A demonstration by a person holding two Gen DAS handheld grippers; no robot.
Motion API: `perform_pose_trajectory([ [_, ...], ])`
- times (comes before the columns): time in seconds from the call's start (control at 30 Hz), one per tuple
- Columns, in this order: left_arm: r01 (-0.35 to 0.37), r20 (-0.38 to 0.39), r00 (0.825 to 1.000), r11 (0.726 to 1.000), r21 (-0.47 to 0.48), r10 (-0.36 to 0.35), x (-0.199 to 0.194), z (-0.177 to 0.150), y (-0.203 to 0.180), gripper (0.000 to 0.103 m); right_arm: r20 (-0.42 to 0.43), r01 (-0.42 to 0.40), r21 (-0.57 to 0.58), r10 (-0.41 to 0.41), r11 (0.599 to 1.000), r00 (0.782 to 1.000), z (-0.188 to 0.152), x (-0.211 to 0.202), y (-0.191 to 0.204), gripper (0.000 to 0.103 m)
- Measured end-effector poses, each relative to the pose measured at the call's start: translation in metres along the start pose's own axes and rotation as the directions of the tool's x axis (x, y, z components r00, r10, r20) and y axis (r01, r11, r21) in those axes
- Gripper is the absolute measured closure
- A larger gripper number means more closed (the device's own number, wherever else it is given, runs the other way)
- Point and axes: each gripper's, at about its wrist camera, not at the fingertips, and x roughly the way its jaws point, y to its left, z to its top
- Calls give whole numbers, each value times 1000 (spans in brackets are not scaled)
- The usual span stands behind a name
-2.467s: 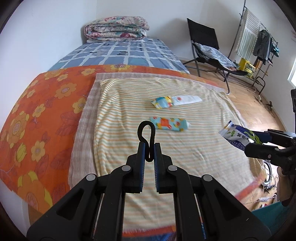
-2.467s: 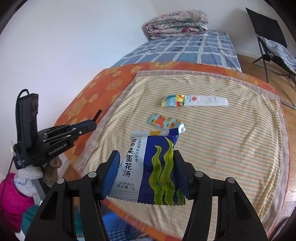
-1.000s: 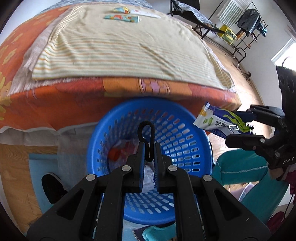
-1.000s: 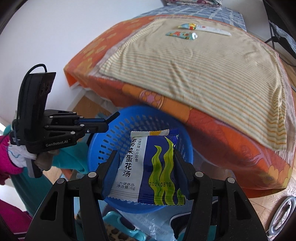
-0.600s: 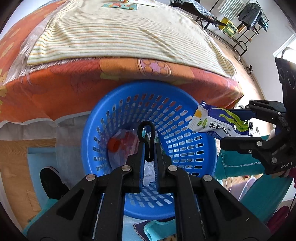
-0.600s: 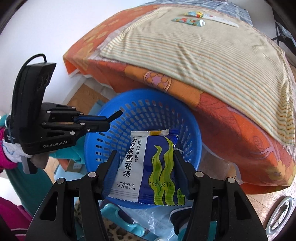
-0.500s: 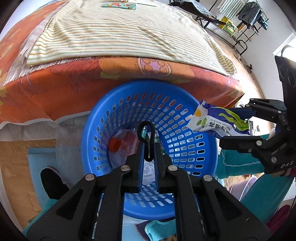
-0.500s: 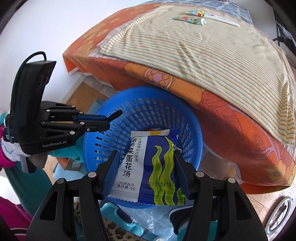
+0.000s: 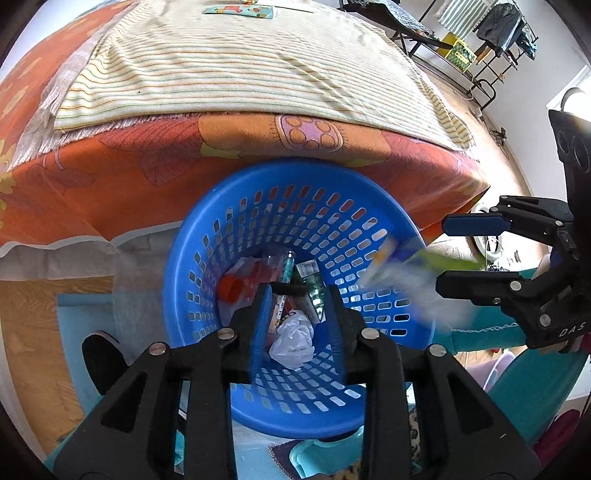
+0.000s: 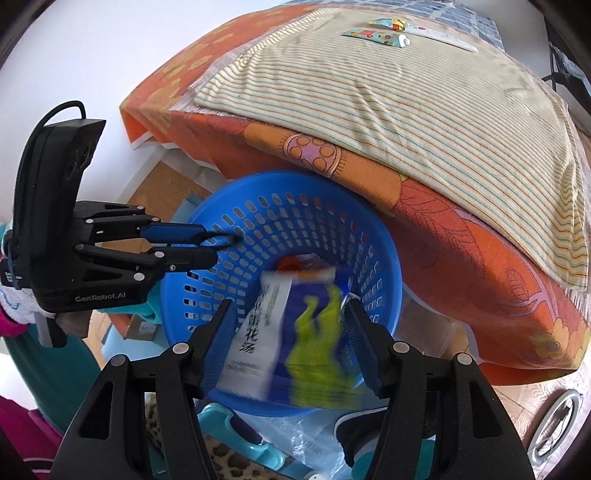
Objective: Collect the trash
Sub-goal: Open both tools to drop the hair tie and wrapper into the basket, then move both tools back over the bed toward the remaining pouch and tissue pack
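A blue perforated basket (image 9: 384, 206) stands on the floor against the bed, also in the right wrist view (image 10: 384, 258). It holds crumpled paper (image 9: 293, 338), a red piece and small packets. My left gripper (image 9: 298, 295) is open and empty above the basket's inside. My right gripper (image 10: 290, 315) is open over the basket's rim; the blue-and-green seaweed soup packet (image 10: 291, 332) is blurred between its jaws, dropping free. From the left wrist view the packet (image 9: 410, 280) falls at the basket's right rim. Two colourful wrappers (image 10: 376, 35) lie far back on the bed.
The bed has a striped cream sheet (image 9: 240, 70) over an orange flowered cover (image 9: 147, 158). A folding chair and a clothes rack (image 9: 491, 26) stand at the far right. A dark shoe (image 9: 101, 360) and teal items lie on the floor by the basket.
Both grippers have opened. The black hook that my left gripper held has gone from its jaws. The soup packet has slipped from my right gripper and is falling toward the basket.
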Motion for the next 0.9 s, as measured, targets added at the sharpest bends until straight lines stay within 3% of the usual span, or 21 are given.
perform_pose_trajectory([
  [0.13,-10,5,1000,1000,-23,10,-1,1,4,55,4,5,12,-5,1000,1000,0,0,-3,43],
  [0.3,-25,-4,1000,999,-40,25,1,2,8,53,11,11,22,-11,1000,1000,-1,0,-5,43],
  [0.37,-27,-6,1000,999,-39,27,1,1,9,47,17,14,23,-15,1000,1000,-1,-1,-5,43],
  [0.9,-26,-1,1000,999,-47,26,1,5,9,45,77,42,25,-44,999,996,7,-14,-2,38],
])
